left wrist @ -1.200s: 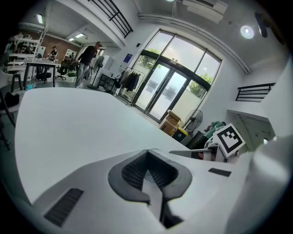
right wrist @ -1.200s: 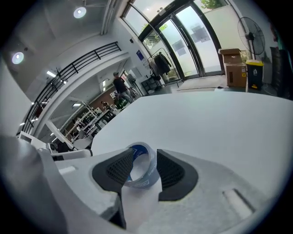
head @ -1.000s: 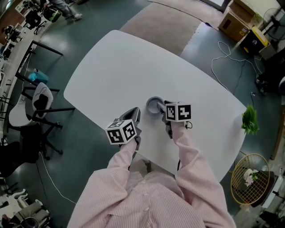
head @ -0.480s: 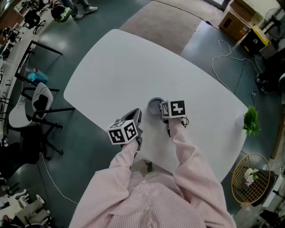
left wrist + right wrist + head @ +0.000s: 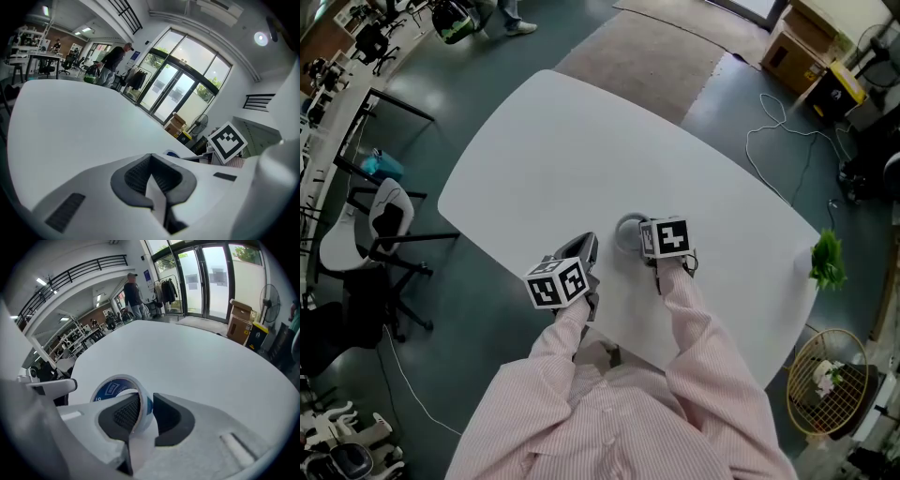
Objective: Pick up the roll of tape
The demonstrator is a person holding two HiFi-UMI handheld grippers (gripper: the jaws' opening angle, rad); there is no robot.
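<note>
The roll of tape (image 5: 627, 231), clear with a blue label inside, lies flat on the white table (image 5: 581, 150). My right gripper (image 5: 640, 241) points steeply down at its near rim. In the right gripper view the roll's wall (image 5: 117, 389) stands between the two pads, one inside the ring and one outside, and the jaws (image 5: 146, 408) are closing on it with a sliver of gap left. My left gripper (image 5: 584, 247) hovers just left of the roll, its dark pads together (image 5: 151, 161) and holding nothing. A blue edge of the roll (image 5: 172, 153) peeks past its jaws.
Table edge runs close below both grippers. Office chairs (image 5: 380, 220) stand off the left side. Cardboard boxes (image 5: 797, 42), a floor cable (image 5: 778, 122), a green plant (image 5: 827, 255) and a wire basket (image 5: 825, 380) lie to the right. A person (image 5: 133, 294) stands beyond the far edge.
My right gripper has tipped and settled closer over the roll's near rim. The left gripper has stayed put. A person at the top of the view has walked to the right.
</note>
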